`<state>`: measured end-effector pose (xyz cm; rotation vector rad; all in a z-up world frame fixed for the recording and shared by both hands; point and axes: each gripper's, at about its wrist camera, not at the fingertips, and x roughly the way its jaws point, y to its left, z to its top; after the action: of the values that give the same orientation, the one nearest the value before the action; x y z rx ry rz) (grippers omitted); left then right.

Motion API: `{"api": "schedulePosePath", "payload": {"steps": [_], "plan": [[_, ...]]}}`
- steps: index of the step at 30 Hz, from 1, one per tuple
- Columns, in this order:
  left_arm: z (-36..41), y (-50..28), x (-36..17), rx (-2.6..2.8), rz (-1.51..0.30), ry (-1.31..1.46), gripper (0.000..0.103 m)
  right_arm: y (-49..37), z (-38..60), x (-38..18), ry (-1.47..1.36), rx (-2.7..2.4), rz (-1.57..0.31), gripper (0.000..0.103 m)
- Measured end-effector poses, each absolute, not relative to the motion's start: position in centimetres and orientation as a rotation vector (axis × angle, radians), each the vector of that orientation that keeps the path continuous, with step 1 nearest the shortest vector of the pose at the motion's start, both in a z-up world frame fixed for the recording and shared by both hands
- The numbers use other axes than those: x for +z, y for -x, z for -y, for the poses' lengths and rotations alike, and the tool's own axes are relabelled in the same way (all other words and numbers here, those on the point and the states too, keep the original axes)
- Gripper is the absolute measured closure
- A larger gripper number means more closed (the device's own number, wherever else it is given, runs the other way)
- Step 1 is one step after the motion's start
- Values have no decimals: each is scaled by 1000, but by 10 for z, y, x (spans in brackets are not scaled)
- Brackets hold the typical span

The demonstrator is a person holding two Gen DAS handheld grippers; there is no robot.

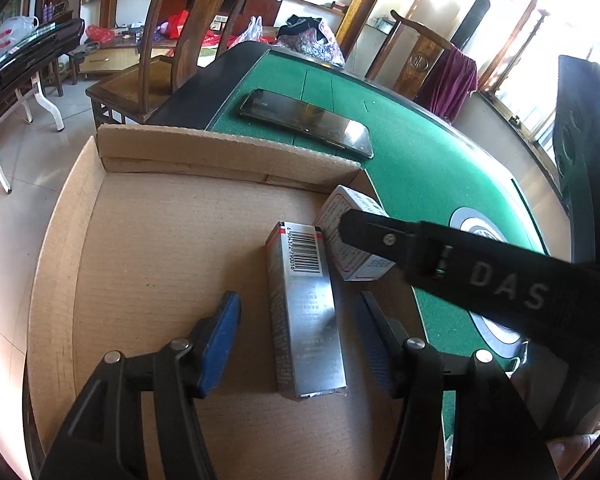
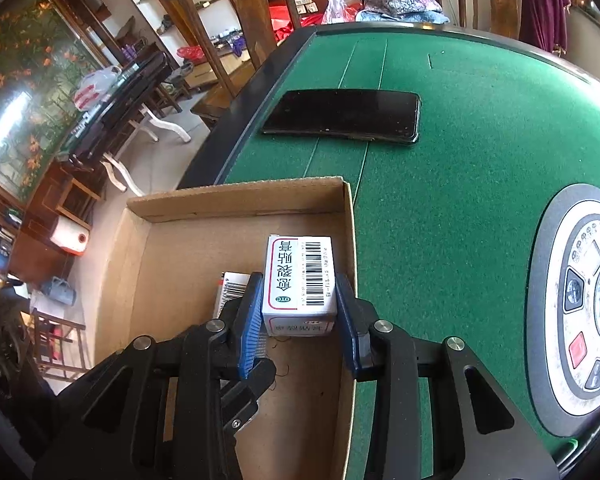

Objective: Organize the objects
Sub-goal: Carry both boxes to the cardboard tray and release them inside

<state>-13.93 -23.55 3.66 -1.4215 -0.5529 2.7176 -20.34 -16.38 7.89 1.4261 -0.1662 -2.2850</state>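
A shallow cardboard box (image 1: 148,248) sits at the left edge of the green table (image 1: 420,168). A long silver carton (image 1: 306,316) lies flat in it, between the open fingers of my left gripper (image 1: 300,336), untouched. My right gripper (image 2: 300,312) is shut on a white medicine box (image 2: 300,280) with a barcode, holding it inside the cardboard box (image 2: 172,264) by its right wall. The white box (image 1: 352,240) also shows in the left wrist view, partly hidden by the right gripper's finger. The silver carton (image 2: 232,288) peeks out left of it.
A black phone (image 1: 306,122) lies face up on the felt beyond the box, also in the right wrist view (image 2: 342,116). A round control panel (image 2: 580,320) is set in the table's middle. Wooden chairs (image 1: 188,40) and a side table stand past the table's edge.
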Motion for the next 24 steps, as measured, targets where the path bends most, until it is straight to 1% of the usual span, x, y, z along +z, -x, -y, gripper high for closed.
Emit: {"api": "schedulePosePath", "payload": {"steps": [9, 13, 17, 21, 24], "plan": [[236, 138, 39, 2725, 558, 1402, 43, 201, 152, 86, -1395, -2266, 214, 68], [236, 136, 39, 2727, 566, 1394, 43, 202, 156, 82, -1415, -2247, 203, 62], [239, 133, 42, 2725, 582, 1369, 43, 198, 150, 87, -1392, -2249, 229, 62], [239, 128, 47, 2721, 591, 1323, 43, 176, 130, 107, -1322, -2250, 253, 62], [238, 123, 53, 2729, 588, 1274, 43, 146, 105, 114, -1268, -2200, 322, 62]]}}
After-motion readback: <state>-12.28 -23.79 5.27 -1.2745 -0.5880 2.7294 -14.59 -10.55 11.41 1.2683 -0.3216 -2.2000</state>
